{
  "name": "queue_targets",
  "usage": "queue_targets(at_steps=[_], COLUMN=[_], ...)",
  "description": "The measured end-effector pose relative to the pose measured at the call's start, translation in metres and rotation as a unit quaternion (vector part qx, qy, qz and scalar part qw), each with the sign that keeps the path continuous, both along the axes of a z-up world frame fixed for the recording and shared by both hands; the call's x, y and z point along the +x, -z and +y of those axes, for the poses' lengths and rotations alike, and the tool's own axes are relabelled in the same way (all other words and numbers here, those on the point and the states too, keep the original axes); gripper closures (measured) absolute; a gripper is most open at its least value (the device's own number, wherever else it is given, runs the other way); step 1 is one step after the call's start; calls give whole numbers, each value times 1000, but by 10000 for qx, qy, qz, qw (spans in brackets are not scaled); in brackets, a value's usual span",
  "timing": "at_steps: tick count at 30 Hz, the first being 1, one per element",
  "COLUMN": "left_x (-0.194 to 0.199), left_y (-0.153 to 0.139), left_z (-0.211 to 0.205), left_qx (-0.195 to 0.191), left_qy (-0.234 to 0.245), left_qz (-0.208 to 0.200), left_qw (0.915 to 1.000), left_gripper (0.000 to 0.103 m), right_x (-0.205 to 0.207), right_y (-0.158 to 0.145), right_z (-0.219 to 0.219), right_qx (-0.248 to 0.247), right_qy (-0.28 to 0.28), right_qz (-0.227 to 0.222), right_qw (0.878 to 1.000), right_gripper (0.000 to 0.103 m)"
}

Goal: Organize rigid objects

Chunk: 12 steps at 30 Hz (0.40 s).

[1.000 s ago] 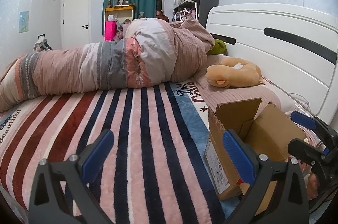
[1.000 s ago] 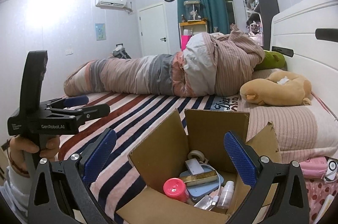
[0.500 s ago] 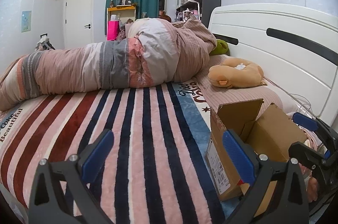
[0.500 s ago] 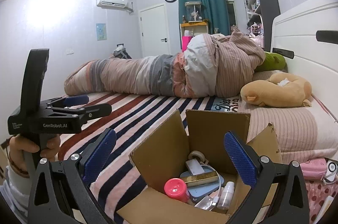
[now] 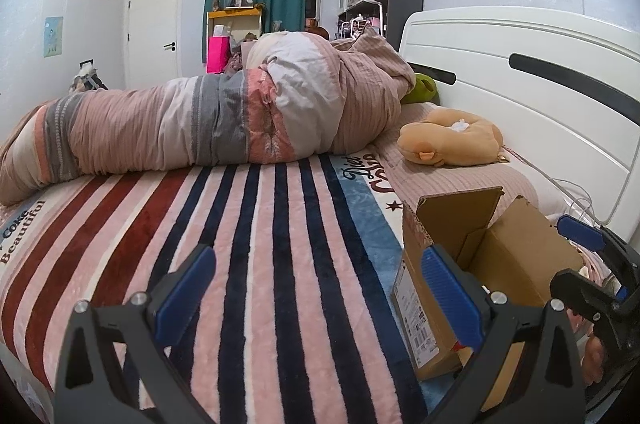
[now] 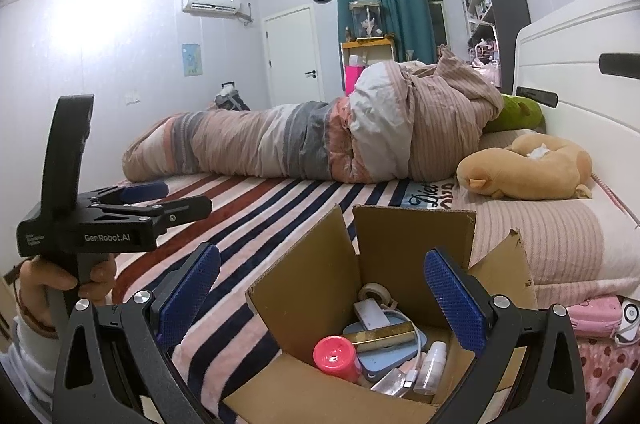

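An open cardboard box [image 6: 316, 280] stands on the striped bed; it also shows in the left wrist view [image 5: 516, 256]. Inside lie a pink-capped bottle [image 6: 335, 354], a gold bar-shaped item [image 6: 384, 336], a roll of tape [image 6: 374, 292], a small clear spray bottle [image 6: 431, 368] and a blue case [image 6: 384, 354]. My right gripper [image 6: 320, 296] is open and empty, hovering just above the box. My left gripper [image 5: 320, 296] is open and empty over the striped blanket, left of the box; it also shows in the right wrist view [image 6: 160, 197].
A rolled duvet [image 5: 224, 119] lies across the far side of the bed. A tan plush toy [image 5: 452, 137] rests on the pillow by the white headboard [image 5: 520, 95]. A pink pouch [image 6: 596, 316] and a white gadget [image 6: 628, 316] lie right of the box.
Both views have shifted slightly; the box and its contents have not moved. Both grippers stay open.
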<state>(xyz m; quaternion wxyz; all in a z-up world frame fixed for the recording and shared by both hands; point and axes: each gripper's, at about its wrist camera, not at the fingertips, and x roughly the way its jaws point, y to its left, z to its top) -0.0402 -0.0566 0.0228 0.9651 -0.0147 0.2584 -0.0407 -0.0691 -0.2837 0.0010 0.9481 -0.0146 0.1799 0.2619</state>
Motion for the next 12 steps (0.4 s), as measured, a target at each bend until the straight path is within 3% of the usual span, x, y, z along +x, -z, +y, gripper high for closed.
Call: queue_targets(at_steps=[12], left_x=[-1], left_y=[0], left_z=[0], left_qx=[8], left_qy=[-32], left_qz=[-8], left_qw=[10000], left_gripper=[1], right_x=[-4], right_y=[1], right_z=[9], right_qx=[31], right_qy=[77], right_qz=[4], right_qw=[10000], right_gripper=[0])
